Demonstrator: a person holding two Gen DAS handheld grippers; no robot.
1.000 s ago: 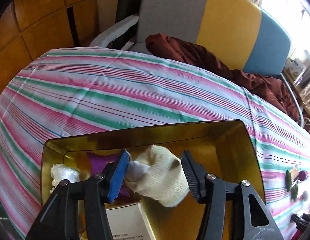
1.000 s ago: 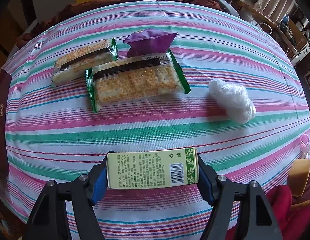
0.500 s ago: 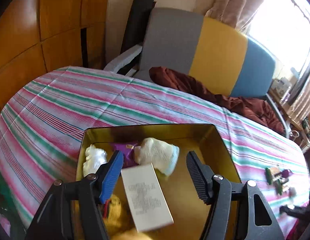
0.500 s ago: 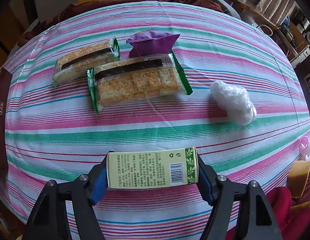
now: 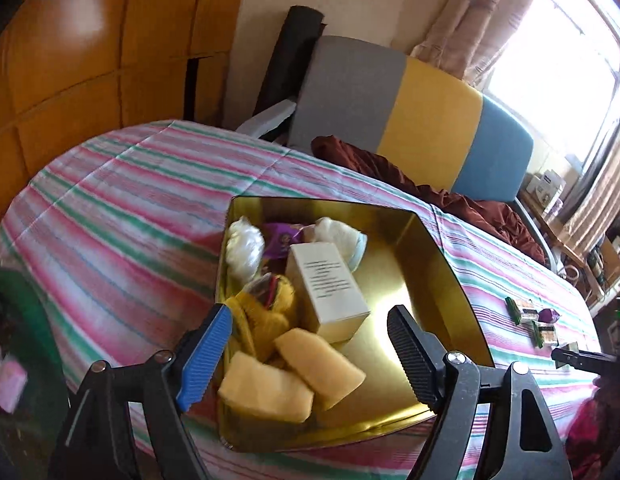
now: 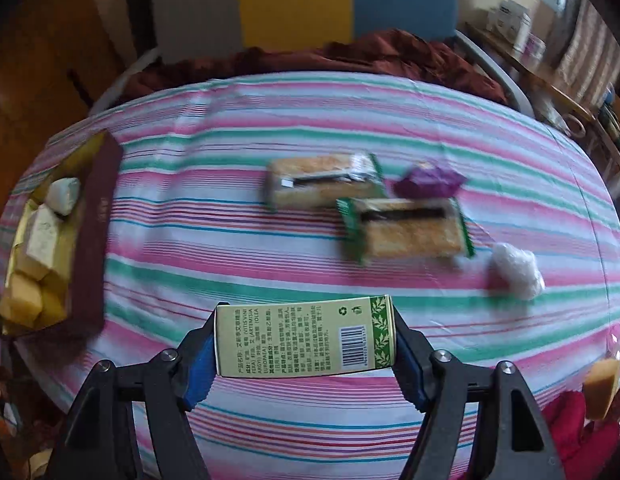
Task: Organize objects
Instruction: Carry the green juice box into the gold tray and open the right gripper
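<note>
Left wrist view: the left gripper (image 5: 310, 344) is hanging above a gold tin (image 5: 438, 276) with its jaws standing wide; they have just been opening, and nothing is being held between them. Inside the tin are lying two yellow sponge blocks (image 5: 294, 380), a white carton (image 5: 330, 284), a knitted yellow piece (image 5: 262, 316), a pale rolled sock (image 5: 342, 236), a purple packet (image 5: 280, 238) and a white plastic bundle (image 5: 244, 248). The tin is sitting on a worktop covered by a pink, green and white striped cloth (image 5: 122, 208). Beyond it, a grey, yellow and blue chair back (image 5: 410, 100) is facing the worktop with a dark red cloth (image 5: 390, 168) draped over the seat; orange wood panels (image 5: 82, 52) are lining the wall and curtains (image 5: 466, 28) are framing a bright window. In the right wrist view the right gripper (image 6: 306, 356) is clamping a green carton (image 6: 306, 336) by its ends, above the striped cloth. Farther out are lying two cracker packs (image 6: 322, 186) (image 6: 410, 228), overlapping at a corner, a purple pouch (image 6: 430, 180) touching the nearer pack, and a clear plastic wad (image 6: 516, 266) just beside it. The tin is sitting well apart at the left edge.
</note>
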